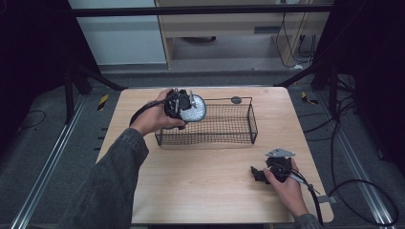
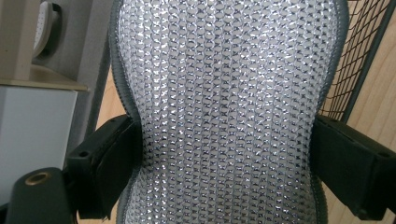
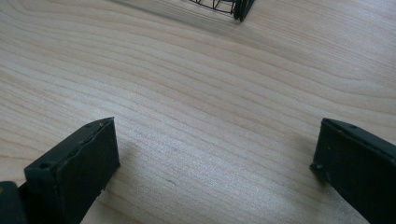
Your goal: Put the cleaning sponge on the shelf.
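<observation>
Over basket (image 1: 239, 125) edge, left claw (image 1: 187, 106) gripping pad (image 1: 196, 110)

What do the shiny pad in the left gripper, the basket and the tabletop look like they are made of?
Pad: apparently a silvery woven mesh fabric with grey stitched edging; rows of glinting loops suggest it. Basket: thin black wire, probably coated metal, in an open grid. Tabletop: pale wood or wood-look laminate, matt, with grain lines.
</observation>
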Available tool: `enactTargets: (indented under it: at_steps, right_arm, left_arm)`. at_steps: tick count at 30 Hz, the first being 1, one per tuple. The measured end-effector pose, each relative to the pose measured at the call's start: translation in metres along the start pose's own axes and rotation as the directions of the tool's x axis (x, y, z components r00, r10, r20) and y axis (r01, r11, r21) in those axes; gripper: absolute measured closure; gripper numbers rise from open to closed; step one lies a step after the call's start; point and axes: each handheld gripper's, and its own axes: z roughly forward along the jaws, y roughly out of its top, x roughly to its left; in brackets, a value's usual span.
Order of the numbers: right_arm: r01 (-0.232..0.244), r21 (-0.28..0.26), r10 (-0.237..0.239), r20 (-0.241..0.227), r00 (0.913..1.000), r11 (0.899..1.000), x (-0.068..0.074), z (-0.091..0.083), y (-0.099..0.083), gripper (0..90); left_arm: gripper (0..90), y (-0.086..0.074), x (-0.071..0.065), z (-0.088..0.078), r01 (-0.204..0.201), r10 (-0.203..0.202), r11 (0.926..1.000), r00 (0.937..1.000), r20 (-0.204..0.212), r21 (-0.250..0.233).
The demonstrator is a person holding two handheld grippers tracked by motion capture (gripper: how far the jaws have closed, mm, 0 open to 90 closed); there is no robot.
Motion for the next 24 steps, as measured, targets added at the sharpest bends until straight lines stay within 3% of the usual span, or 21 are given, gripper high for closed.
enactTargets:
  at_steps: [15,24]
  right_arm:
    - [0.002,0.001,-0.002,0.001,1.0,1.0,-0.0002,-0.0002,0.0001,0.4]
    - [0.004,0.002,-0.004,0.001,1.0,1.0,-0.0003,-0.0002,0.0,0.4]
  left_arm:
    - [10.6,-0.0016,0.0022,0.0018,-0.001,0.001,0.9999,1.0,-0.005,-0.014]
    - [10.6,-0.0005,0.0011,0.0094,-0.014,0.014,0.9999,0.9999,-0.008,0.003]
